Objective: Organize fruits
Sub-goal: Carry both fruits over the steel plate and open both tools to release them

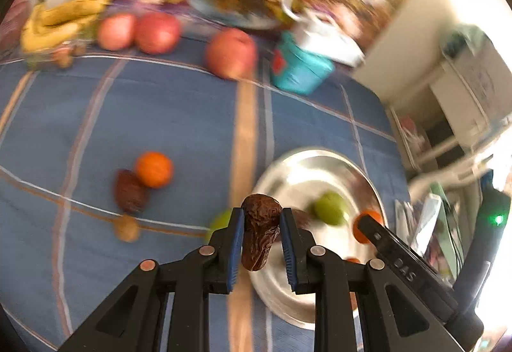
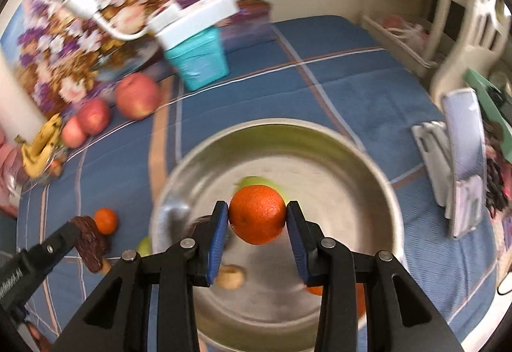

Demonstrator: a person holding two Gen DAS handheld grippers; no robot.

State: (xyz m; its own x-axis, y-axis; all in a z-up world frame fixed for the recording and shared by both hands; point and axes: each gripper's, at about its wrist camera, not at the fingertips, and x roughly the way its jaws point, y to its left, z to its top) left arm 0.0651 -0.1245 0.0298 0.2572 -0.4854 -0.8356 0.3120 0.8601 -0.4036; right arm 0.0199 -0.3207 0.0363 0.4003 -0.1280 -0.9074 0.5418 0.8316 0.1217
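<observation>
The left gripper (image 1: 260,221) has its fingers clamped on a date (image 1: 260,230) beside the bowl (image 1: 288,166). The right gripper (image 2: 257,217) clamps an orange (image 2: 257,214) over the bowl. Only the right view shows a nut (image 2: 230,277) inside; only the left shows the bananas (image 1: 57,21) clearly.

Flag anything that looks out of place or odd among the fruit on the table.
Nothing is spilled or damaged. Only the sorting is unfinished: an orange, a date and a small brown fruit lie loose on the blue cloth, outside the metal bowl.
</observation>
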